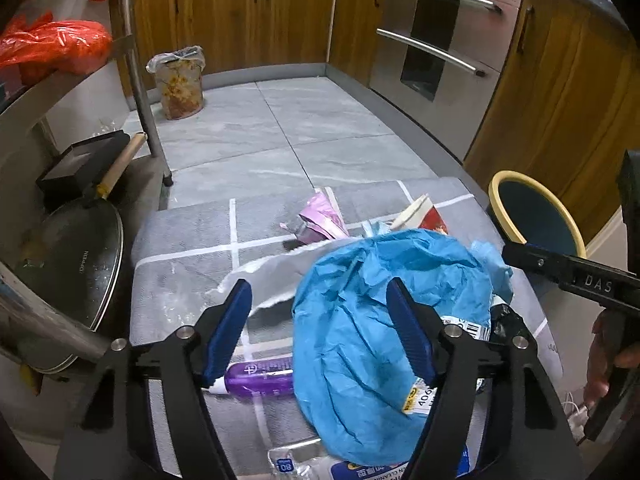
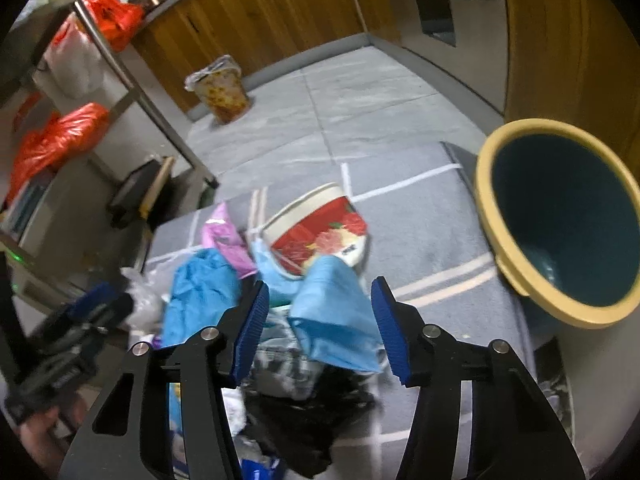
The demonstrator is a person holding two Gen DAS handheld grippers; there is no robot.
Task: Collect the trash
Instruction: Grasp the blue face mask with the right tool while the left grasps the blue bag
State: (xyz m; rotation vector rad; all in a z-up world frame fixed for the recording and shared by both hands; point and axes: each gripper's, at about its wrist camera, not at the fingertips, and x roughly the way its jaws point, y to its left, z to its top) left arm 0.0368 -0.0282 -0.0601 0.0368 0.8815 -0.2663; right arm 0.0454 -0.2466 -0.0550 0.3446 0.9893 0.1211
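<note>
A pile of trash lies on a grey mat (image 1: 188,240). A crumpled blue paper (image 1: 360,320) lies on top, with a purple tube (image 1: 260,378), a pink wrapper (image 1: 320,220) and a red paper cup (image 2: 320,232) around it. My left gripper (image 1: 320,292) is open, its jaws straddling the blue paper's left edge. My right gripper (image 2: 318,296) is open above a blue paper piece (image 2: 332,312), with black plastic (image 2: 312,420) below it. A yellow-rimmed blue bin (image 2: 560,216) stands at the mat's right edge; it also shows in the left wrist view (image 1: 536,212).
A lined waste bin (image 1: 180,80) stands by the wooden cabinets (image 1: 240,12). A metal rack (image 1: 136,60) with red bags (image 1: 52,48), a pan lid (image 1: 72,264) and a black box (image 1: 84,164) are at left. An oven front (image 1: 440,40) is at right.
</note>
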